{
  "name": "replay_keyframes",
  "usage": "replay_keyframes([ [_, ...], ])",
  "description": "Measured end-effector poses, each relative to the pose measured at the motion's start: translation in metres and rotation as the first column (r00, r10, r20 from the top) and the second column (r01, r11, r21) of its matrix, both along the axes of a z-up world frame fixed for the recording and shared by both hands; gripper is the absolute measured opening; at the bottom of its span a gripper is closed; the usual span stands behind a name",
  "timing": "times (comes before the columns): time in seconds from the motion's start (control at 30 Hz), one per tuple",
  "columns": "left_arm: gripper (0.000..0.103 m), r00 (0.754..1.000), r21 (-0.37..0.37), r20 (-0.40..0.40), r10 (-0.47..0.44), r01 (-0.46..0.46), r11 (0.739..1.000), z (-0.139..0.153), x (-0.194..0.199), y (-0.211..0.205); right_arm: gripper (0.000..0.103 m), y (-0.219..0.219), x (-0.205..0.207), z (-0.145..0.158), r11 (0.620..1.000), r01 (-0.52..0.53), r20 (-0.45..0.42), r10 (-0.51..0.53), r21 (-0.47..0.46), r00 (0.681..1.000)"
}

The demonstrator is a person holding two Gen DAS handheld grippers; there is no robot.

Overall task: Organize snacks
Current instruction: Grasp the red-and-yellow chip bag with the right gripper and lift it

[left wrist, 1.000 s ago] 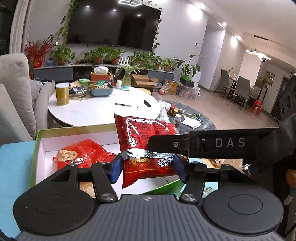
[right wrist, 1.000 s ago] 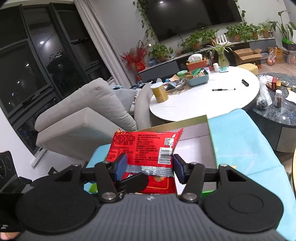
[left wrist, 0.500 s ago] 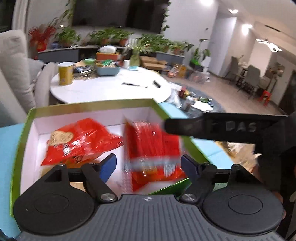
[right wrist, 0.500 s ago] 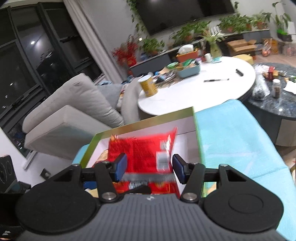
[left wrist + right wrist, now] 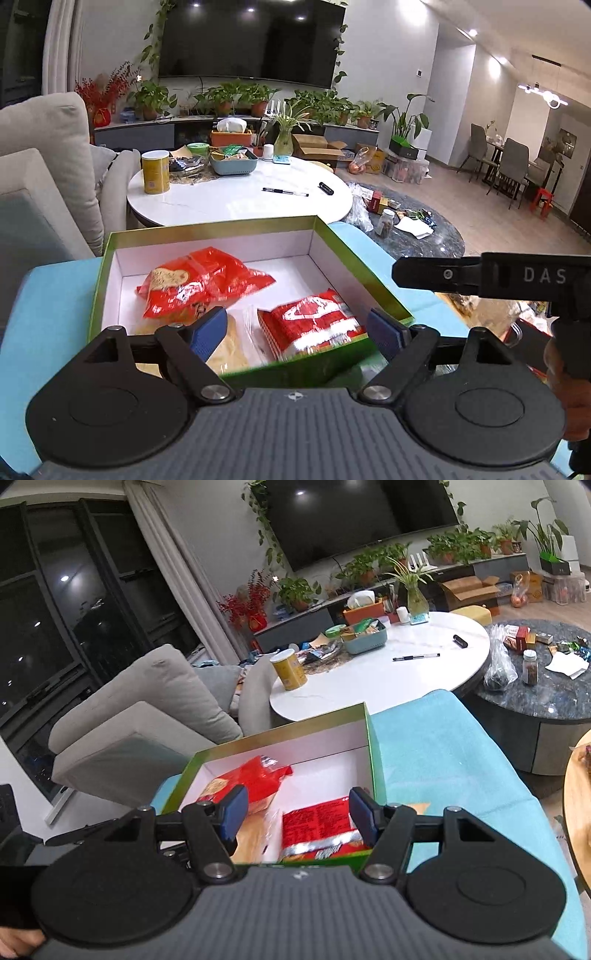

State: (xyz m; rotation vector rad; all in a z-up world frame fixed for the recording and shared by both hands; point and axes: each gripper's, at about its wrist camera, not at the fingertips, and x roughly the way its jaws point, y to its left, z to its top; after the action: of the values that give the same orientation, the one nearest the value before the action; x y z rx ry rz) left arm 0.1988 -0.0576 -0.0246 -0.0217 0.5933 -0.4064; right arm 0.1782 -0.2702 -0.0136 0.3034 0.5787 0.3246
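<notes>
1. Turquoise cloth covers the counter point(image 5: 55, 317) carrying a green box point(image 5: 207, 227).
2. Inside lie a crumpled red snack bag point(image 5: 201, 282) at the back and a flat red snack packet point(image 5: 314, 319) at the near right.
3. Left tongs point(image 5: 295, 328) and right tongs point(image 5: 295, 812) hover spread, pinching nothing.

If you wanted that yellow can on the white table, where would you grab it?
Around the middle of the yellow can, fingers coming in level from the near table edge. It stands upright, round and straight-sided, with open white table in front, while clutter crowds its far side.
</notes>
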Motion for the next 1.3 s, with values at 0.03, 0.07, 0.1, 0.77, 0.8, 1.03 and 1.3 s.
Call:
replay_keyframes([
  [0.03,0.081,1.0,0.002,0.004,-0.002,0.002,1.0,0.001,-0.006,0.0,0.05,0.0,-0.007,0.001,1.0,-0.005,0.001,0.005,-0.004,1.0],
  [0.07,0.081,1.0,0.002,0.009,-0.003,0.003,1.0,0.002,-0.013,0.002,0.05,0.0,-0.012,0.0,1.0,-0.011,0.0,0.011,-0.009,1.0],
  [0.1,0.081,1.0,0.001,0.011,-0.003,0.003,1.0,0.002,-0.019,0.003,0.05,0.0,-0.017,0.0,1.0,-0.017,-0.002,0.017,-0.013,1.0],
  [0.77,0.082,0.995,-0.028,-0.042,0.094,-0.095,0.995,-0.011,-0.106,0.045,0.05,-0.006,-0.093,-0.043,0.999,-0.004,-0.162,-0.004,-0.044,0.987],
  [0.8,0.082,0.995,-0.031,-0.044,0.093,-0.094,0.995,-0.012,-0.109,0.046,0.05,-0.007,-0.098,-0.044,0.999,-0.002,-0.169,-0.006,-0.044,0.986],
  [1.03,0.082,0.995,-0.038,-0.066,0.081,-0.083,0.996,-0.018,-0.126,0.047,0.05,-0.006,-0.133,-0.062,0.997,-0.004,-0.245,-0.016,-0.082,0.969],
  [1.3,0.082,0.995,-0.037,-0.093,0.024,-0.027,0.999,-0.027,-0.147,0.037,0.051,-0.007,-0.154,-0.073,0.996,0.006,-0.256,-0.029,-0.091,0.966],
])
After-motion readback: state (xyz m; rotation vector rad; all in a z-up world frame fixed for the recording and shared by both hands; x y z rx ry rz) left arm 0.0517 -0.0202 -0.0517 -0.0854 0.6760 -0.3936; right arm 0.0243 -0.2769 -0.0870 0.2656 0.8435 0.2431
